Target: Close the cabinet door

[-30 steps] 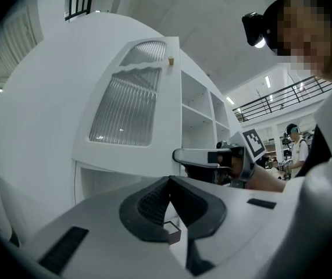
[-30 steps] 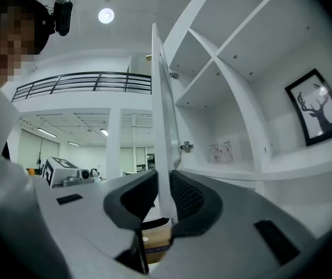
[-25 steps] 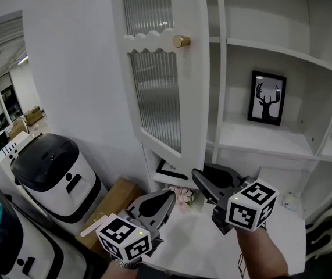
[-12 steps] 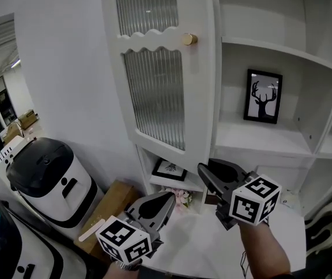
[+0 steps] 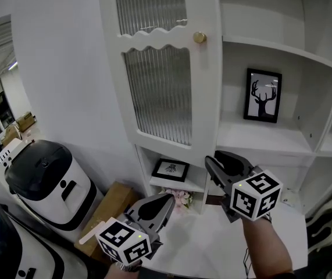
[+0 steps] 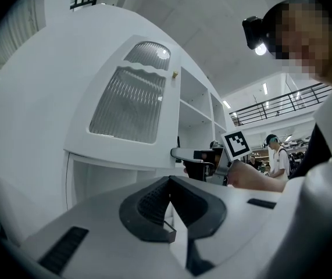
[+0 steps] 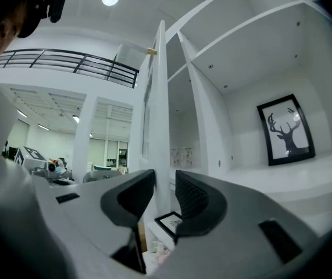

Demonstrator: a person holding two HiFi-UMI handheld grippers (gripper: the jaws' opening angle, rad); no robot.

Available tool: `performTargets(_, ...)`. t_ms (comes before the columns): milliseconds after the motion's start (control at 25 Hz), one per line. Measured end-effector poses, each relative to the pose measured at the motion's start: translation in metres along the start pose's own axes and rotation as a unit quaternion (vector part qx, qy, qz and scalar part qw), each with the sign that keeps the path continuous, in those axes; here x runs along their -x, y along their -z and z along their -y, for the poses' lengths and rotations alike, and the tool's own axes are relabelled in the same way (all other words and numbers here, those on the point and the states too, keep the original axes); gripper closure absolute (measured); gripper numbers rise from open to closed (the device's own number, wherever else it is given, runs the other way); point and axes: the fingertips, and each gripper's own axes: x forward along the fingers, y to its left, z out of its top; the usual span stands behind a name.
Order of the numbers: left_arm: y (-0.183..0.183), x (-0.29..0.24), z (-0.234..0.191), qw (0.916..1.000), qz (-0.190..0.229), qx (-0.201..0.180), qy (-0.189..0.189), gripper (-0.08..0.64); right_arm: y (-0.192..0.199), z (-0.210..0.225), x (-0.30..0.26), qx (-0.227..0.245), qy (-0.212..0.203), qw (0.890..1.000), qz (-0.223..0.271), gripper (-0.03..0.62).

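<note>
White shelving unit (image 5: 282,54) behind. Ajar cabinet door (image 5: 160,92): free edge upright, straight ahead of right gripper (image 5: 221,159) tips, showing in gap; jaws apart, just been opening, pads off it. Left gripper (image 5: 167,199) lower, farther from edge, jaws together, empty.

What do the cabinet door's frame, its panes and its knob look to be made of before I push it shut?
The door frame is probably white-painted wood or board: it has a smooth, even, matte coat and a cut wavy rail. The panes look like ribbed glass, translucent with fine vertical lines and light glints. The knob is likely brass-coloured metal, being small, round and shiny gold.
</note>
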Motion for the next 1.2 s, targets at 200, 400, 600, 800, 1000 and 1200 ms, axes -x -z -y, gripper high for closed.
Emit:
performTargets(200,0.003,-0.003,-0.005,1.0000,-0.003,0.005,0.001,0.555,0.000,0.014,-0.005,0.005,0.023,1.000,-0.002,0.469)
performTargets(400,0.005,-0.007,-0.009,0.9999,-0.006,0.008,0.003,0.554,0.000,0.029,-0.010,0.010,0.044,0.999,-0.004,0.451)
performTargets(600,0.005,-0.009,-0.013,0.9999,-0.008,0.008,0.003,0.555,0.000,0.038,-0.015,0.009,0.050,0.999,-0.004,0.452)
performTargets(800,0.005,-0.010,-0.016,0.9999,-0.008,0.008,0.003,0.555,0.000,0.046,-0.021,0.011,0.057,0.998,-0.009,0.451)
performTargets(1000,0.006,-0.011,-0.018,0.9999,-0.008,0.010,0.000,0.555,0.001,0.053,-0.027,0.013,0.062,0.998,-0.012,0.449)
performTargets(1200,0.004,-0.010,-0.020,0.9999,-0.006,0.010,-0.003,0.555,0.001,0.059,-0.032,0.009,0.065,0.998,-0.013,0.449)
